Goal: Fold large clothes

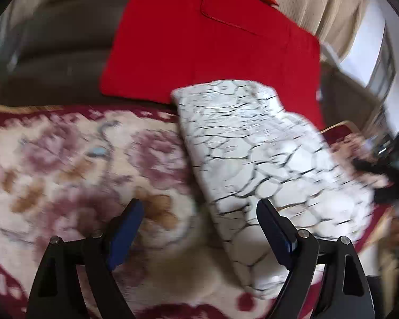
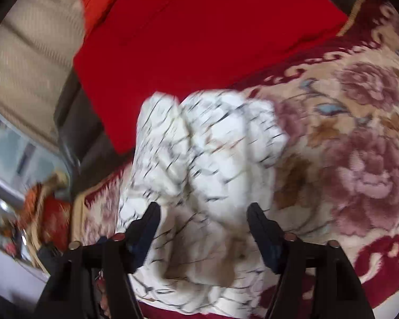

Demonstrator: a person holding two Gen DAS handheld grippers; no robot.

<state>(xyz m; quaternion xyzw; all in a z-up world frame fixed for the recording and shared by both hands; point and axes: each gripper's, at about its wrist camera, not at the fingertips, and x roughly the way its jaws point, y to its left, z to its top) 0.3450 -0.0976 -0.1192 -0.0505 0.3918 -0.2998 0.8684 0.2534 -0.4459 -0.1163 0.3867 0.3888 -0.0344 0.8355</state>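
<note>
The left gripper points down at a slant toward the bed, its jaws standing wide apart with nothing between them; its right finger lies over the near edge of the folded white garment. The right gripper also slants downward above the same garment, its jaws apart and not pressing the cloth. The garment, white with thin black crack-like lines, is folded into a long bundle. In the left wrist view its long axis runs from the upper middle down toward the lower right. It lies on a floral blanket in cream, pink and dark red. Its far end touches a folded red cloth. Beige curtains hang behind, near a bright window.
</note>
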